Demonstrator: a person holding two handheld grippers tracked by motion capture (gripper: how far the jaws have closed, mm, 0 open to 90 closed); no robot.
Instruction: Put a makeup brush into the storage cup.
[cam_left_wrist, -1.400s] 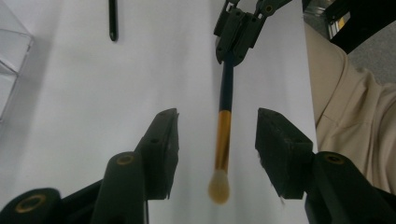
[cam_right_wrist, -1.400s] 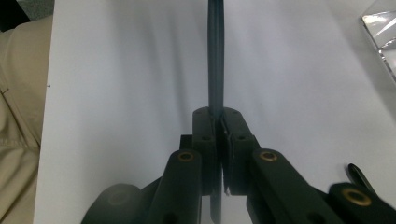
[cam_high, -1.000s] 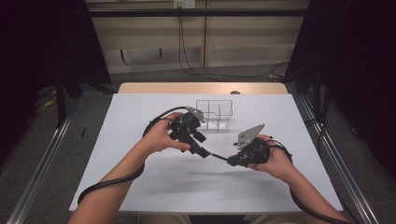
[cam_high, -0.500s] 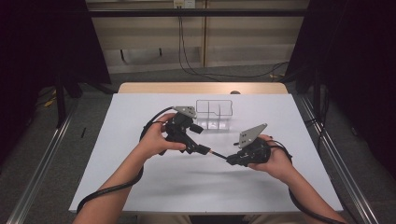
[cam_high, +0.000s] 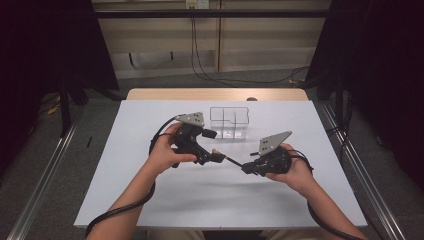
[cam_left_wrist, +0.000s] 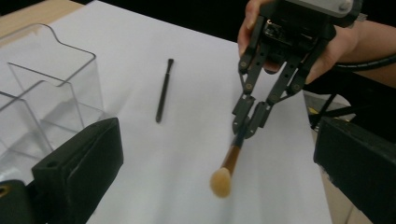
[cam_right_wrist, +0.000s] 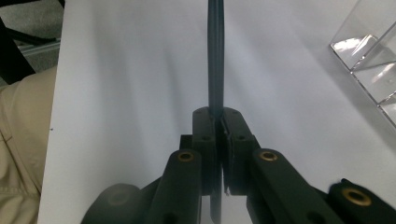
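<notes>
Right gripper (cam_left_wrist: 250, 126) is clamped on the brush (cam_left_wrist: 225, 170) handle; left gripper (cam_high: 215, 146) jaws have just been opening, wide, nothing between them. Best carry the brush level to the clear organizer (cam_high: 229, 121) near the table's far edge, clearing its wall before letting go.

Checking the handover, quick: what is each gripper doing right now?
Left gripper: open, jaws just opened, nothing between them.
Right gripper: shut on the brush.

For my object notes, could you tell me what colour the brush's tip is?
The brush has a tan, sandy tip; the left gripper view shows it best.
</notes>
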